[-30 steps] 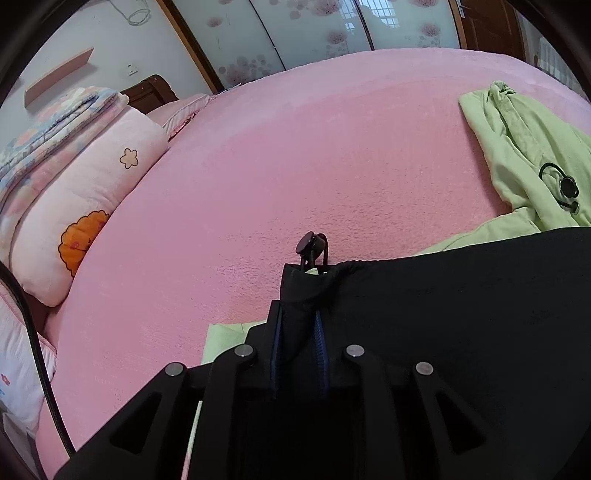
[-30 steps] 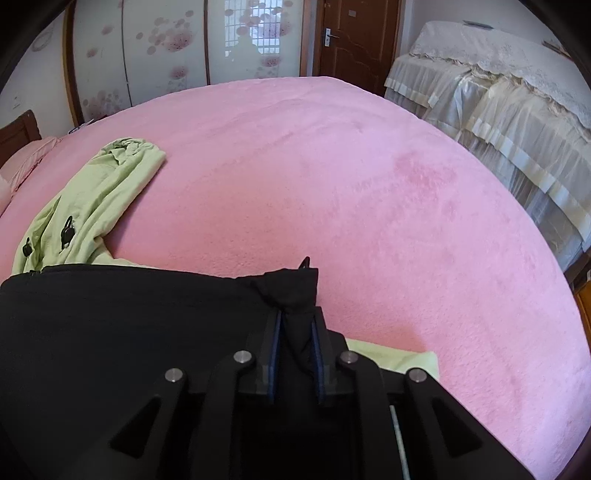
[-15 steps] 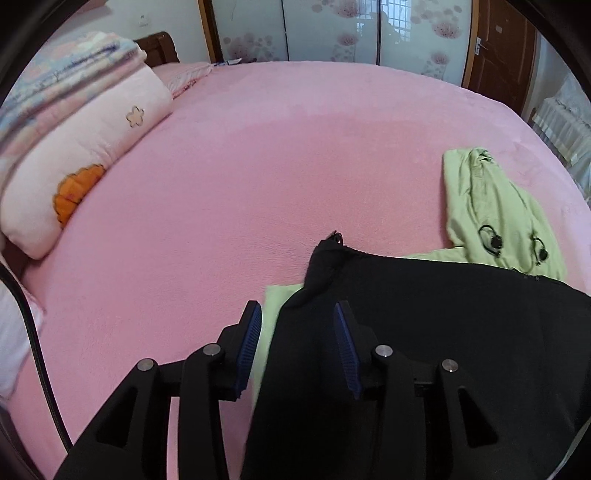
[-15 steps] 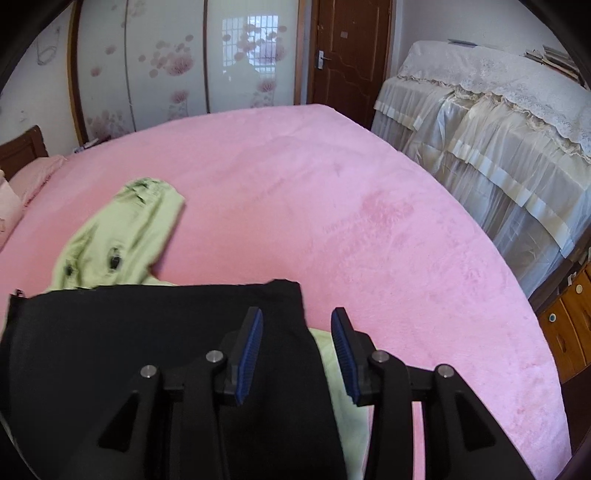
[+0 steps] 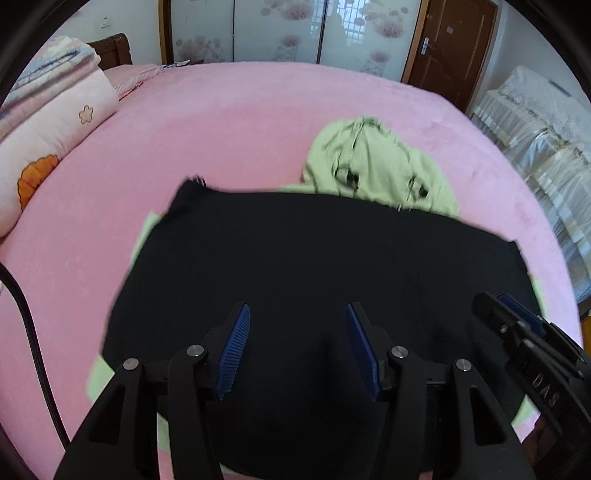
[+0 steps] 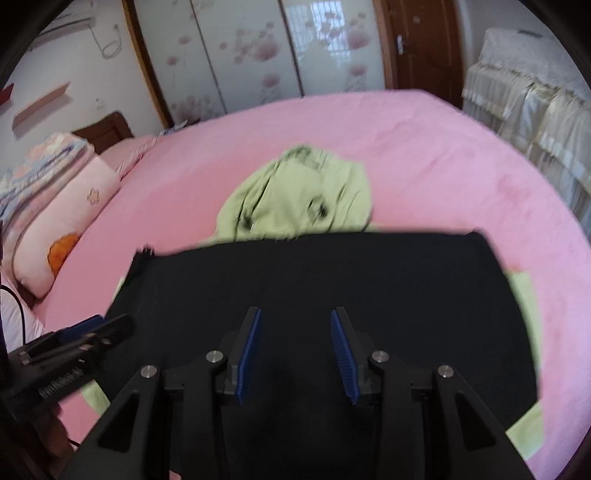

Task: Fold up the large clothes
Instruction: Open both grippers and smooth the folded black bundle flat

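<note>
A black garment (image 5: 314,266) lies spread flat on top of a light green hooded garment (image 5: 373,162) on the pink bed (image 5: 221,122). My left gripper (image 5: 297,343) hangs above the black cloth, its jaws opening with nothing between them. The green hood (image 6: 303,195) sticks out beyond the far edge of the black garment (image 6: 332,280), and green edges show at both sides. Over the near part of the black cloth my right gripper (image 6: 295,350) is open and holds nothing. Each gripper shows at the edge of the other's view: the right gripper (image 5: 517,317) and the left gripper (image 6: 99,325).
A pink pillow with an orange flower (image 5: 48,147) and folded quilts lie at the bed's left. Beyond the bed stand sliding flowered wardrobe doors (image 5: 280,33) and a brown door (image 5: 447,44). A lace-covered piece of furniture (image 5: 535,122) stands to the right. A black cable (image 5: 29,332) hangs at left.
Both grippers let go of the black garment's far corners, opened, and pulled back and up. The black cloth now lies flat over the green one.
</note>
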The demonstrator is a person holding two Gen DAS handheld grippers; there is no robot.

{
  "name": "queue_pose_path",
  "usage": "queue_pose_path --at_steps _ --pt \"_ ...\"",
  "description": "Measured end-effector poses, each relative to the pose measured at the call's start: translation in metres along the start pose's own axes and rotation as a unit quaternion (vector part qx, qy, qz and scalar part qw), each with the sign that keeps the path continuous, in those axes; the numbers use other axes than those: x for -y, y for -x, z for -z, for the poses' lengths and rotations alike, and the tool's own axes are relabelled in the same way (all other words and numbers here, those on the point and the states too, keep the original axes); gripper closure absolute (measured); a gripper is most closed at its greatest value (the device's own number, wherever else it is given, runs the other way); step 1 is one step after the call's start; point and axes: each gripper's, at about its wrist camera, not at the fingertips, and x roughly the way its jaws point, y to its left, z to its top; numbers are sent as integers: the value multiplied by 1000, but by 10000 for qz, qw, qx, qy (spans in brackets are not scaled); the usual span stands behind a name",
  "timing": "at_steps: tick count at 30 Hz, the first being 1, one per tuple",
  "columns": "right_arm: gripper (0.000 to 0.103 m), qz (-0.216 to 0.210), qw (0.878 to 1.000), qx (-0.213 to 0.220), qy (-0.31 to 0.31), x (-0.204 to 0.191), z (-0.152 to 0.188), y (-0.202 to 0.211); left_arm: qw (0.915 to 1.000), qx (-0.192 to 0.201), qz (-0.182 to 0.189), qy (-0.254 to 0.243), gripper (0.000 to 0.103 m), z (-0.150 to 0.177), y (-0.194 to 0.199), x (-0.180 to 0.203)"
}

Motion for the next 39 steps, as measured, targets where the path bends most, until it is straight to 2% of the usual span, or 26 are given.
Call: queue_pose_path --at_steps 3,4,6,7,8,10,13,14,15,16,17,19,26,33,39 --pt "65 408 9986 -329 40 11 22 -35 9989 -291 -346 -81 51 19 -38 1" --pt "70 553 9978 -350 61 18 28 -40 9981 -188 -546 -192 51 23 -45 -1" --pt "73 808 9965 -178 129 39 35 -37 9962 49 -813 -301 51 26 -47 -10" --pt "78 1108 9937 -79 145 54 36 -31 9949 94 -967 -282 51 25 -47 -21" --pt "77 1578 9874 -16 118 75 38 -26 9947 96 -997 -215 51 23 -48 -33" --pt "77 2082 9780 16 -127 119 43 -17 9934 115 -1140 -84 51 21 -49 -60" --pt "78 2425 9684 20 -583 182 55 -1 9909 171 -1331 12 51 23 -48 -98" --pt "75 2541 9645 10 -716 198 59 5 9903 162 -1382 32 51 25 -48 -105" --pt "62 2573 9624 71 -869 211 64 12 9903 173 -1376 73 51 28 -48 -115" --pt "60 2612 9605 97 -958 218 66 17 9908 204 -1333 91 50 31 -47 -121" --pt "60 2719 9569 29 -1022 224 69 17 9916 208 -1273 127 49 32 -49 -125" --pt "60 2646 9579 -8 -1117 230 72 17 9927 197 -1175 198 49 34 -48 -127" --pt "60 2743 9541 -27 -1198 227 70 22 9913 52 -1303 189 49 32 -47 -126" --pt "60 2596 9573 -23 -1271 228 66 38 9935 -146 -1087 291 49 28 -32 -129" --pt "60 2348 9645 110 -1203 211 59 61 9966 -96 -815 85 49 24 0 -116"
